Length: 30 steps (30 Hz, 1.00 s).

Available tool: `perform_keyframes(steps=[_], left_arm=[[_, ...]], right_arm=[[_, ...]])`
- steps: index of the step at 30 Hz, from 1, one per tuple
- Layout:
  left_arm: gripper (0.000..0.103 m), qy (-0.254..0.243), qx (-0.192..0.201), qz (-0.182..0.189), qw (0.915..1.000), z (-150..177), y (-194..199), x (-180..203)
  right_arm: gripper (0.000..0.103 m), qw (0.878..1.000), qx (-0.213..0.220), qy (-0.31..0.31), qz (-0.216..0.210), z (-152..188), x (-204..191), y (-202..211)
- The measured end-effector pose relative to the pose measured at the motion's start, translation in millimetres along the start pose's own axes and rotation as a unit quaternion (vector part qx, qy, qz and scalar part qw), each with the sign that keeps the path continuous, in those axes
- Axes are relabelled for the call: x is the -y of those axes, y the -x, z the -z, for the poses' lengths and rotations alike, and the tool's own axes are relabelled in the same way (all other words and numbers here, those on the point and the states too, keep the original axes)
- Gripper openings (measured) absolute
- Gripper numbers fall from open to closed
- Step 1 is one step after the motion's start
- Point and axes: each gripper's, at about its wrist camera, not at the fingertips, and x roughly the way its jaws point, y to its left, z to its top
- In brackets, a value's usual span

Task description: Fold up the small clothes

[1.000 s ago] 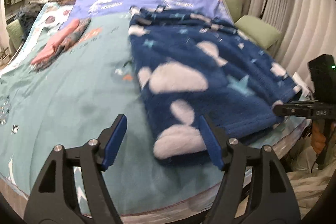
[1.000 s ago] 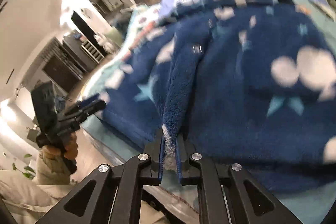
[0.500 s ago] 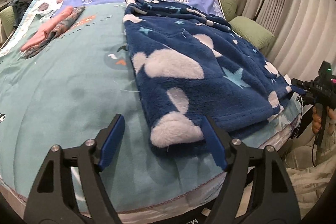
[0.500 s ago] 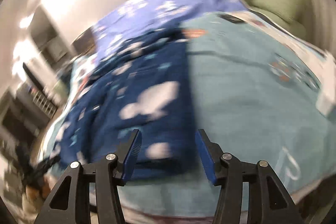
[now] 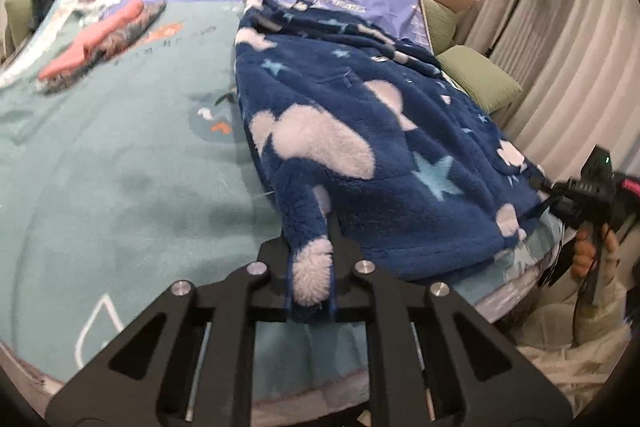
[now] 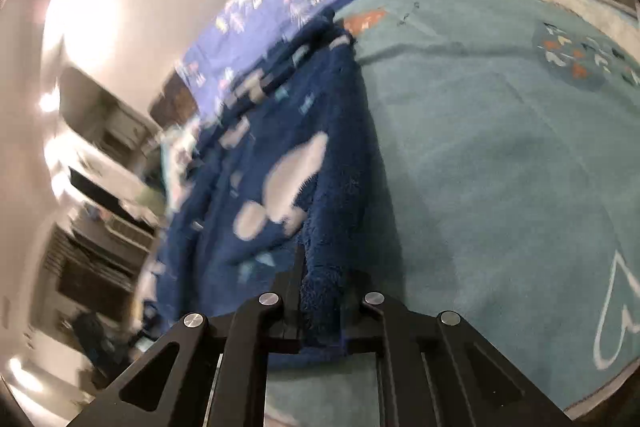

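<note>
We see the navy fleece garment (image 5: 360, 131) spread on the teal bed cover (image 5: 120, 179), its near hem at the front edge of the bed. Our left claw (image 5: 311, 279) is closed tight on the garment's near-left corner, a white fluffy patch bunched between its jaws. Our right claw (image 6: 322, 303) is likewise clamped on a fold of navy fleece (image 6: 280, 163) at the garment's opposite near corner. Beyond the garment's far-left side lies a folded pink and grey piece (image 5: 100, 43). Green cushions (image 5: 478, 81) sit past the garment's right edge.
</note>
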Motion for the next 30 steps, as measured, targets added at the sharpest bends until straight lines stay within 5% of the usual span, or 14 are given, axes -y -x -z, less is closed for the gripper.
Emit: perform_keyframes(steps=[5,10,14,16,19,22,24,26,30], left_arm=[[0.013,-0.028,-0.018,0.0,0.9995,2,14,4],[0.018,-0.02,-0.031,-0.012,0.9992,9,11,-1],[0.074,-0.011,-0.037,-0.021,0.999,12,11,-5],[0.074,-0.004,-0.037,-0.02,0.9991,13,9,-8],[0.074,0.018,-0.035,0.0,0.9992,13,1,-14],[0.068,0.038,-0.023,0.02,0.9988,10,-5,-16],[0.014,0.043,-0.03,0.052,0.9973,8,-10,-14],[0.014,0.051,-0.04,0.048,0.9968,7,-13,-12],[0.013,0.002,-0.011,0.019,0.9997,6,11,7]], right_arm=[[0.009,0.999,0.018,0.025,0.032,-1,-3,34],[0.016,0.993,-0.015,0.076,0.092,9,-11,18],[0.038,0.995,-0.014,0.071,0.064,13,-8,16],[0.054,0.996,-0.004,0.068,0.059,14,-6,20],[0.057,0.997,0.0,0.06,0.051,12,-3,19],[0.058,0.998,-0.011,0.045,0.038,10,2,7],[0.057,0.999,-0.016,0.034,0.03,11,4,-5],[0.015,0.998,-0.007,0.041,0.04,11,0,-8],[0.008,0.998,0.004,0.03,0.048,10,-4,2]])
